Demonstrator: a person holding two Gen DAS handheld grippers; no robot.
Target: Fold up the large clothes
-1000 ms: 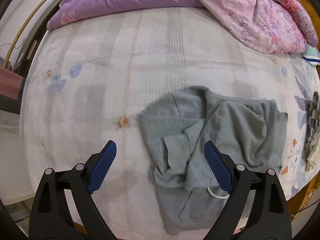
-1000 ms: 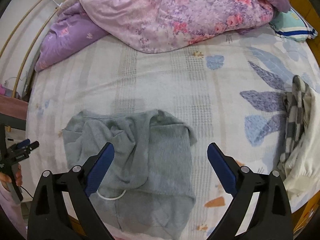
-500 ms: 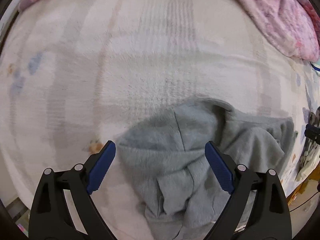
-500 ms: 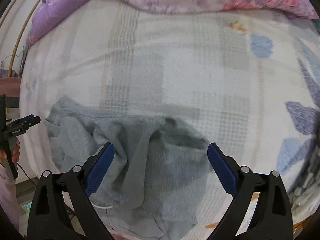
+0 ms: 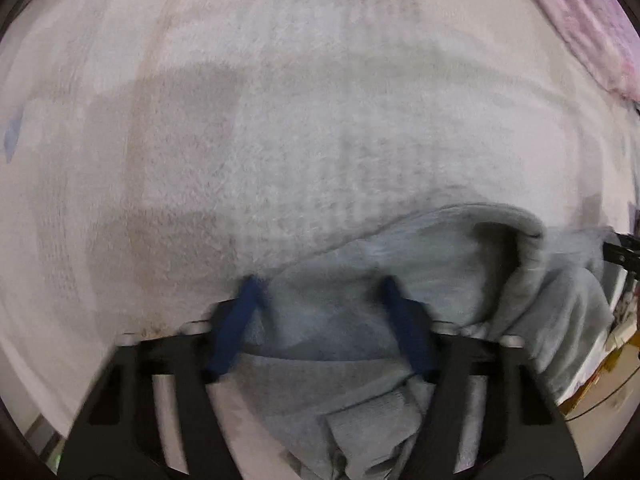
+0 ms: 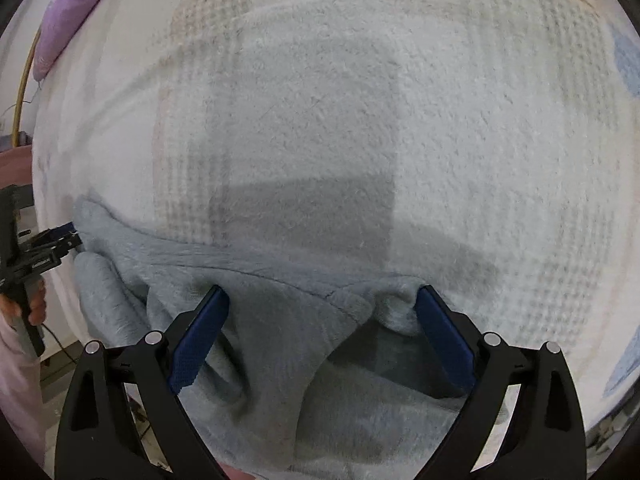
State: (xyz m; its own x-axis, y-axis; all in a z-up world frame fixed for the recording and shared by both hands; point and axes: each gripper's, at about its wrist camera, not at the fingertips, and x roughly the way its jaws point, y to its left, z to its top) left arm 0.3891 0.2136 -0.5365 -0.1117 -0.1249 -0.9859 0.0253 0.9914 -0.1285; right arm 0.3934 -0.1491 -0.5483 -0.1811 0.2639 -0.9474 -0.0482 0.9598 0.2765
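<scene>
Plainly soft and limp, the grey fleece garment (image 6: pixel 280 360) wants gripping at its upper edge; left gripper (image 5: pixel 320 292) jaws closing around fabric, right gripper (image 6: pixel 322 304) jaws wide, astride it.

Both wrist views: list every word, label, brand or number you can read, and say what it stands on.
None can be read.
Left gripper, seen at the edge of the right wrist view: a small pale marking on its black body, too small and blurred to read.
Grey garment, bed cover: no text.
</scene>
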